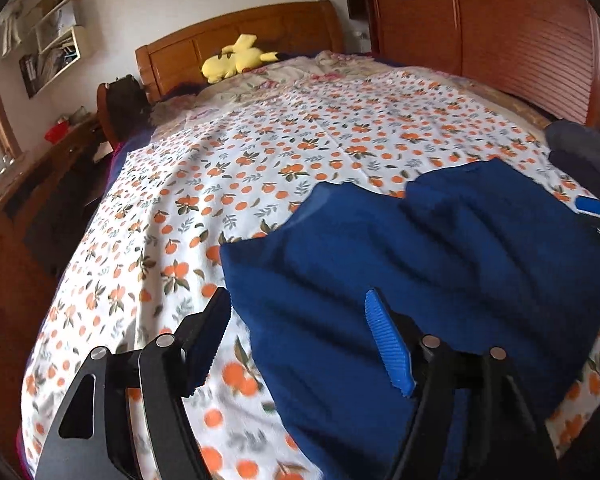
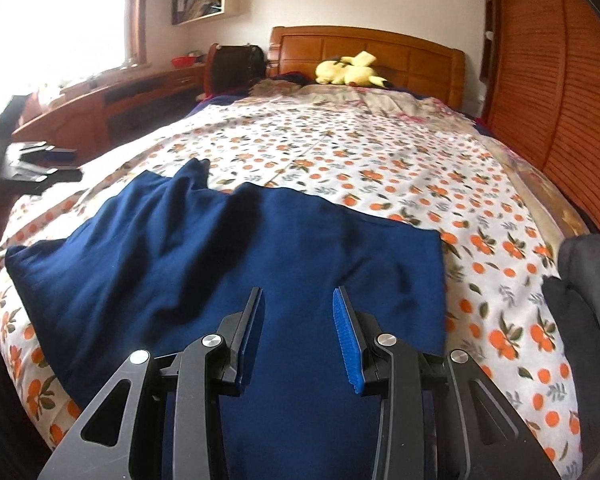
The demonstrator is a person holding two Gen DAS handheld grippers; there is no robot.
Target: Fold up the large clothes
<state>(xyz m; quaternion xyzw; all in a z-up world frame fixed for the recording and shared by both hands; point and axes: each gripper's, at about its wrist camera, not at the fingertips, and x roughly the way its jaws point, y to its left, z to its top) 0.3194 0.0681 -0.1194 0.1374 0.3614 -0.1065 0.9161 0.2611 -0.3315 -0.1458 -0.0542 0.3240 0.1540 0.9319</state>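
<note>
My right gripper [image 2: 298,334] hangs part-open and empty over the navy garment [image 2: 228,264], which runs crosswise ahead; my left gripper [image 1: 300,340] gapes wide and empty at its left edge.

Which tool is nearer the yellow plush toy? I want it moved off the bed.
Neither clearly: both the left tool and the right tool hover open over the blue garment at the foot end, far from the plush toy by the headboard.
</note>
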